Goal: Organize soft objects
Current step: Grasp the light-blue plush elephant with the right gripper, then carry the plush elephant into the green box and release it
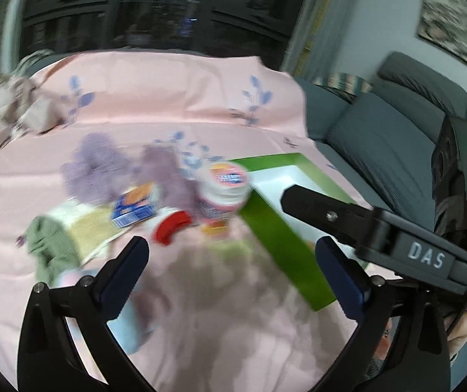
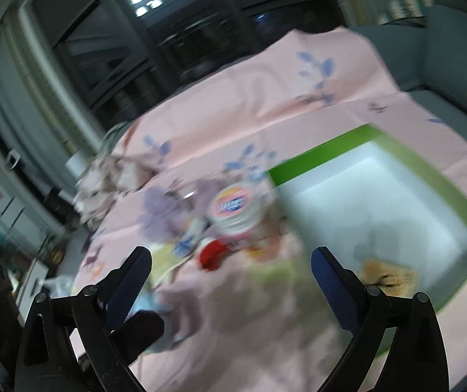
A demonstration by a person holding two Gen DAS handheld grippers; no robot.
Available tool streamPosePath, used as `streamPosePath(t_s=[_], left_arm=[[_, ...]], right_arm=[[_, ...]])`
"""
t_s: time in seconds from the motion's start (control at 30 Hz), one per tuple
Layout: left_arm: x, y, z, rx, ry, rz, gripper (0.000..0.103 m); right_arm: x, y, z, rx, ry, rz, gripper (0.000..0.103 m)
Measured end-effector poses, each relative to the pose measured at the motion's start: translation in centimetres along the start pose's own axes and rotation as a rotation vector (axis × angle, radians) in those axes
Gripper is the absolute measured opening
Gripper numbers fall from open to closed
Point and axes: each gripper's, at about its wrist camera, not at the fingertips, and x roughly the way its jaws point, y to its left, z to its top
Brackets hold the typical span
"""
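A: Left wrist view shows the left gripper [image 1: 232, 258] with its jaws spread wide and nothing between them, above a pink sheet [image 1: 174, 98] printed with blue sprigs.

B: And the right gripper [image 2: 232, 266]?

A: Wide apart too, and empty. One finger of it reaches into the left view over the green box [image 1: 279, 238].

B: Where are the soft things?

A: A green cloth [image 1: 50, 248] lies at the left of the sheet, beside a pale yellow-white pack [image 1: 86, 225]. A purple fluffy item [image 1: 98, 166] sits further back, blurred. A small tan soft piece [image 2: 388, 277] lies inside the box, on its white floor near the right gripper's finger.

B: Anything else on the sheet?

A: A jar with an orange-and-blue lid [image 2: 233, 210] stands just left of the box; a red cap [image 2: 212, 254] and a small blue carton [image 1: 134, 210] lie near it. Rumpled patterned fabric [image 1: 8, 111] is bunched at the sheet's far left edge.
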Motion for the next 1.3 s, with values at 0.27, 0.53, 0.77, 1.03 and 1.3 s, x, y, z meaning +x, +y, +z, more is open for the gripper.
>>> streamPosePath(t_s=[0.27, 0.53, 0.77, 1.03, 1.3], left_arm=[[-1.1, 6.0, -2.1, -0.113, 0.013, 0.14, 0.102], [-0.8, 10.2, -4.7, -0.243, 0.054, 0.133, 0.102], [0.3, 11.7, -6.9, -0.289, 0.104, 0.095, 0.102], [1.8, 12.6, -8.4, -0.333, 0.139, 0.061, 0.1], [2.4, 11.9, -8.7, -0.336, 0.149, -0.036, 0.072]], right_arm=[[4.1, 5.2, -2.3, -0.101, 0.152, 0.078, 0.099], [7.6, 7.5, -4.6, -0.13, 0.285, 0.13, 0.099], [10.9, 7.9, -6.4, -0.101, 0.406, 0.184, 0.099], [13.6, 8.0, -7.9, -0.077, 0.495, 0.197, 0.099], [15.5, 8.1, -9.3, -0.076, 0.553, 0.189, 0.084]])
